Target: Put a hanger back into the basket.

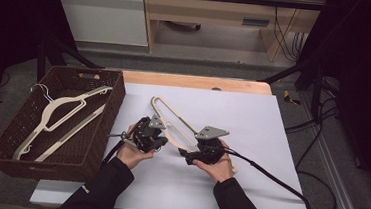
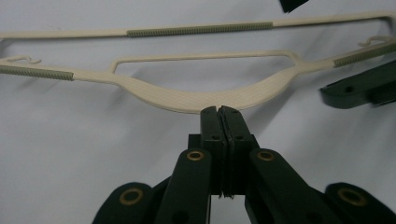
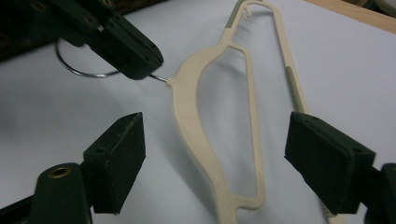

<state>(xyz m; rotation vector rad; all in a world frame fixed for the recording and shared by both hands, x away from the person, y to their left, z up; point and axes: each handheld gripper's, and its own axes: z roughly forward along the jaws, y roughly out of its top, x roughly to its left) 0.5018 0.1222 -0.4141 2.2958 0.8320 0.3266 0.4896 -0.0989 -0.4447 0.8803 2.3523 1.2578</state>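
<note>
A cream plastic hanger (image 1: 172, 119) with a metal hook lies on the white sheet (image 1: 253, 115) in the middle of the table. My left gripper (image 1: 162, 142) is shut on the wire hook right at the hanger's neck (image 2: 219, 103); the right gripper view shows it (image 3: 140, 63) pinching the wire, with the hook's loop (image 3: 77, 70) behind it. My right gripper (image 3: 222, 158) is open and straddles the hanger's body (image 3: 196, 140), with neither pad touching it. In the high view it (image 1: 185, 152) sits just right of the left gripper.
A dark woven basket (image 1: 102, 128) stands at the table's left and holds another cream hanger (image 1: 55, 114). The wooden table edge (image 1: 195, 81) runs behind the sheet. Cables (image 1: 273, 179) trail off to the right.
</note>
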